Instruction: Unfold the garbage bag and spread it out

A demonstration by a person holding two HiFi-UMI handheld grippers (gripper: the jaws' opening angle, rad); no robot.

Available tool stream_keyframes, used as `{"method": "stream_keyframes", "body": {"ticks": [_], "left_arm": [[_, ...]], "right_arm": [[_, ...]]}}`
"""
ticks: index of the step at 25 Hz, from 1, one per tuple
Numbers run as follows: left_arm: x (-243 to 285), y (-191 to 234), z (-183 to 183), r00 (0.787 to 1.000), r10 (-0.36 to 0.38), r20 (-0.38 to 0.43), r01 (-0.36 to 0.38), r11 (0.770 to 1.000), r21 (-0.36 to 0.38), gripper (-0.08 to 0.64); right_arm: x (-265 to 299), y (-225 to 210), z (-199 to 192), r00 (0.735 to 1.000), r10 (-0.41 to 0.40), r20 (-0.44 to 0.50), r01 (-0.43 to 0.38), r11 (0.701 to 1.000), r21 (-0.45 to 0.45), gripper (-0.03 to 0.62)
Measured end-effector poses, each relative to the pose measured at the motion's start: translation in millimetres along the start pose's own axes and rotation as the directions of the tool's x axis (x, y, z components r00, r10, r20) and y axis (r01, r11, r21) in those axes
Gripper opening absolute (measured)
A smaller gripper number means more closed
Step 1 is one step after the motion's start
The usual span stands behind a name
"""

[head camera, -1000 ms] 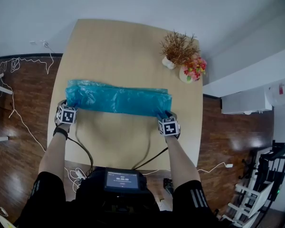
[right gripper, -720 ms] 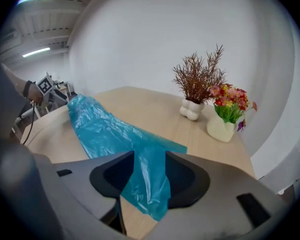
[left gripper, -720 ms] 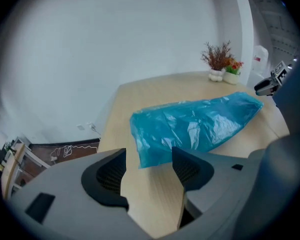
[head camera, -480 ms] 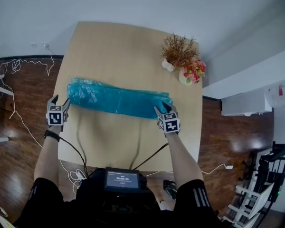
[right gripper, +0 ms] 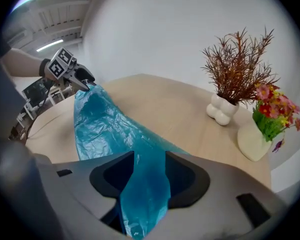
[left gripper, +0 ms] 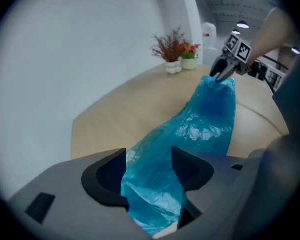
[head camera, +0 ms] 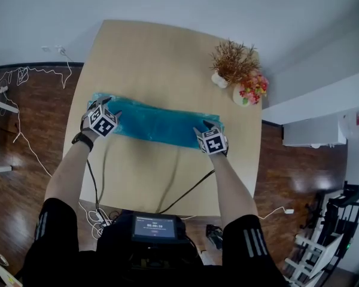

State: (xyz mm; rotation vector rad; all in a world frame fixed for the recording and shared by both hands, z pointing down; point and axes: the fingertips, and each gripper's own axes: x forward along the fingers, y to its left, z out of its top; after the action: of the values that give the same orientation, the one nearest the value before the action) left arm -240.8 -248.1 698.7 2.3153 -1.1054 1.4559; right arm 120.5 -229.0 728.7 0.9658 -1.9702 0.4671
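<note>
A blue garbage bag (head camera: 158, 124) stretches as a long, still-folded band across the light wooden table (head camera: 155, 52). My left gripper (head camera: 102, 104) is at the bag's left end. In the left gripper view the crumpled plastic (left gripper: 205, 119) fills the gap between the left gripper's (left gripper: 149, 169) jaws. My right gripper (head camera: 207, 127) is shut on the bag's right end, and a narrow strip of the film (right gripper: 105, 129) runs between the right gripper's (right gripper: 150, 171) jaws. Each gripper view shows the other gripper pinching the far end: the right gripper (left gripper: 221, 74) and the left gripper (right gripper: 87, 84).
A dried plant in a white vase (head camera: 233, 61) and a flower vase (head camera: 251, 91) stand at the table's far right edge, just beyond the bag. Cables (head camera: 24, 76) lie on the wooden floor to the left. Gripper cords trail over the table's near edge.
The left gripper, off the table's left edge half a second ago, has moved right and up onto the bag's left end. The right gripper keeps its hold on the right end.
</note>
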Motion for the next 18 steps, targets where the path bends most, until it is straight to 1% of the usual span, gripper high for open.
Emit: {"method": "stream_keyframes", "body": {"ticks": [2,3,4,5,6,8,9,10,12,14,15,16,18], "left_arm": [[19.2,-12.5,-3.1,0.997,-0.056,-0.055,0.062,0.992,0.113,0.288],[28.7,-18.1,-10.0,0.992,-0.086,-0.087,0.099,0.982,0.159,0.288],[37.3,-22.4,-18.7,0.986,-0.114,-0.118,0.135,0.973,0.187,0.288],[43.6,-25.3,-26.9,0.98,-0.139,-0.142,0.166,0.967,0.196,0.288],[47.2,-27.1,-33.2,0.975,-0.159,-0.158,0.188,0.964,0.187,0.288],[48.5,-28.4,-40.2,0.968,-0.188,-0.166,0.213,0.966,0.149,0.288],[47.8,-28.4,-41.1,0.967,-0.194,-0.164,0.218,0.965,0.142,0.288],[46.7,-28.3,-40.4,0.967,-0.195,-0.161,0.219,0.963,0.153,0.288],[41.1,-29.1,-30.8,0.973,-0.182,-0.139,0.21,0.952,0.224,0.287],[30.6,-33.2,-13.2,0.981,-0.17,-0.091,0.191,0.927,0.323,0.258],[27.0,-35.8,-7.0,0.983,-0.167,-0.076,0.183,0.909,0.375,0.253],[25.3,-38.2,-3.8,0.983,-0.165,-0.075,0.181,0.887,0.425,0.245],[27.8,-42.7,-7.2,0.979,-0.168,-0.113,0.202,0.843,0.499,0.245]], "right_arm": [[11.4,-3.0,-2.9,1.0,0.008,-0.03,-0.009,1.0,-0.029,0.222],[14.2,-2.4,-1.9,0.999,0.012,-0.043,-0.014,0.999,-0.045,0.222],[14.8,0.4,1.5,0.998,0.021,-0.053,-0.024,0.998,-0.063,0.222],[14.2,4.8,5.2,0.997,0.033,-0.063,-0.038,0.996,-0.078,0.222],[14.1,9.3,5.8,0.996,0.046,-0.078,-0.053,0.994,-0.092,0.222],[17.5,16.9,-1.1,0.991,0.077,-0.111,-0.089,0.99,-0.111,0.222],[19.6,19.5,-4.8,0.989,0.09,-0.119,-0.103,0.988,-0.113,0.222],[20.9,20.7,-7.3,0.988,0.097,-0.119,-0.111,0.988,-0.11,0.227],[21.4,20.3,-8.1,0.989,0.1,-0.107,-0.111,0.988,-0.103,0.227],[20.7,20.4,-7.5,0.99,0.098,-0.102,-0.11,0.987,-0.117,0.233],[20.6,20.7,-7.6,0.99,0.099,-0.102,-0.111,0.987,-0.118,0.233],[21.1,20.1,-8.8,0.99,0.1,-0.102,-0.111,0.988,-0.11,0.233],[25.1,17.0,-14.0,0.99,0.1,-0.098,-0.108,0.991,-0.084,0.233]]}}
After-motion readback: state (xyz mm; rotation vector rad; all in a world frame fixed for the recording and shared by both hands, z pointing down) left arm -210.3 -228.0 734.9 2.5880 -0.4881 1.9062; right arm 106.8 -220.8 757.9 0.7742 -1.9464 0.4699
